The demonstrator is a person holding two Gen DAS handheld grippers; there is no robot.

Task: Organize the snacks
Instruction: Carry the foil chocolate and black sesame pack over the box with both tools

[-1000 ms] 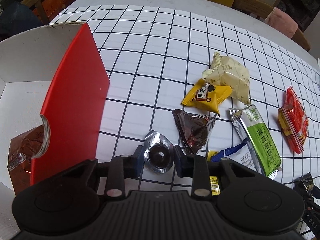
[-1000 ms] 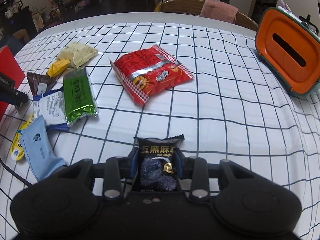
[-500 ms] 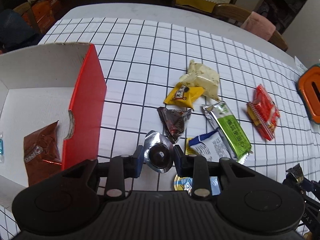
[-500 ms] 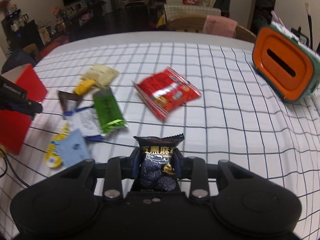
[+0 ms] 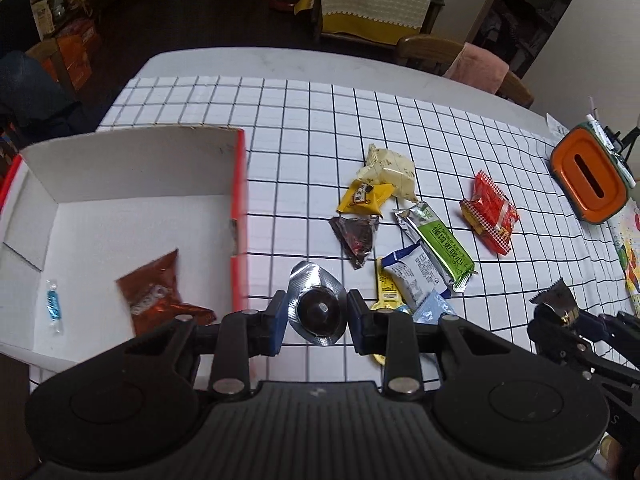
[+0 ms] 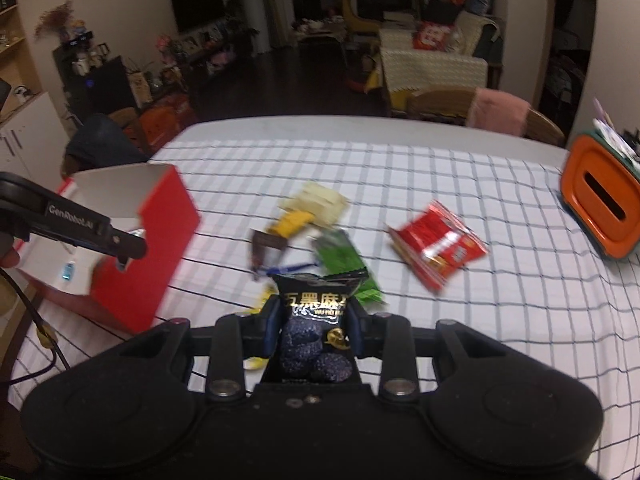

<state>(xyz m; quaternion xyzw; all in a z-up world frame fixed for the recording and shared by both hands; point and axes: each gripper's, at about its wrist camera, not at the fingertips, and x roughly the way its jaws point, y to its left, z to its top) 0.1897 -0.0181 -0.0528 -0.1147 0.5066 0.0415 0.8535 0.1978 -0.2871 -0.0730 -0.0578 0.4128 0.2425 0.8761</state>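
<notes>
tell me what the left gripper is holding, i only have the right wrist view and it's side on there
Observer: The left gripper is shut on a silver foil packet with a dark round centre.
Operator: is anything in the red-sided white cardboard box
Observer: Yes, a brown foil packet lies on its floor, near the red wall.
Operator: what's hidden behind the black snack packet i'm gripping
Observer: A white and blue packet lies against the green packet, with a pale blue packet just in front of it.
</notes>
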